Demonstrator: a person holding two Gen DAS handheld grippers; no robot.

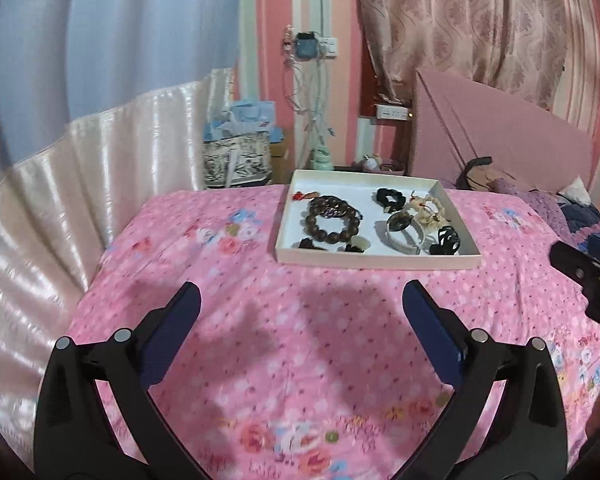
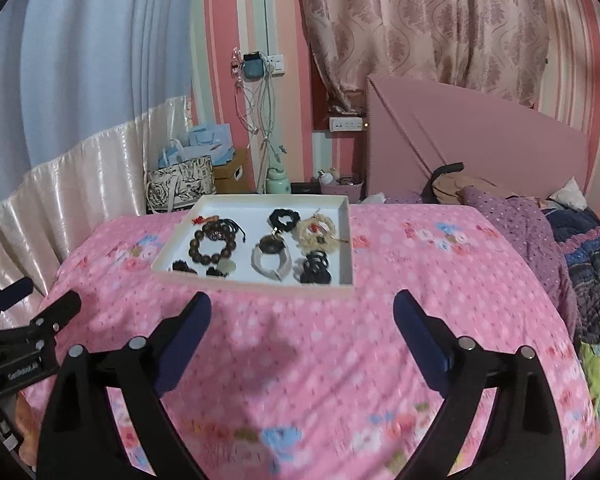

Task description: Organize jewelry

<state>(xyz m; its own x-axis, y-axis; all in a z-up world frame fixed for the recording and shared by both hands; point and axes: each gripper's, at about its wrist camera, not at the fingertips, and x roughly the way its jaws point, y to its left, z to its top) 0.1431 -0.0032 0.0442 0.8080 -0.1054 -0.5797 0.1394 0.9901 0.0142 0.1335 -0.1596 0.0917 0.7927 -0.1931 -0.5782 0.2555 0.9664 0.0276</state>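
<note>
Jewelry tray [image 1: 376, 260] beyond both hand-held grippers, left [image 1: 302, 296] and right [image 2: 302, 304] released, empty

Tray [image 1: 380, 260] on bed [image 1: 260, 340], bead bracelet [image 1: 332, 220] left inside, headboard [image 1: 500, 140] behind right

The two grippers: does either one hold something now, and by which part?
Nothing is held. The left gripper and the right gripper are both open and empty, apart from the tray of jewelry.

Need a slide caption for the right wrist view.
Open right gripper over pink bedspread, facing white tray of bracelets.
</note>
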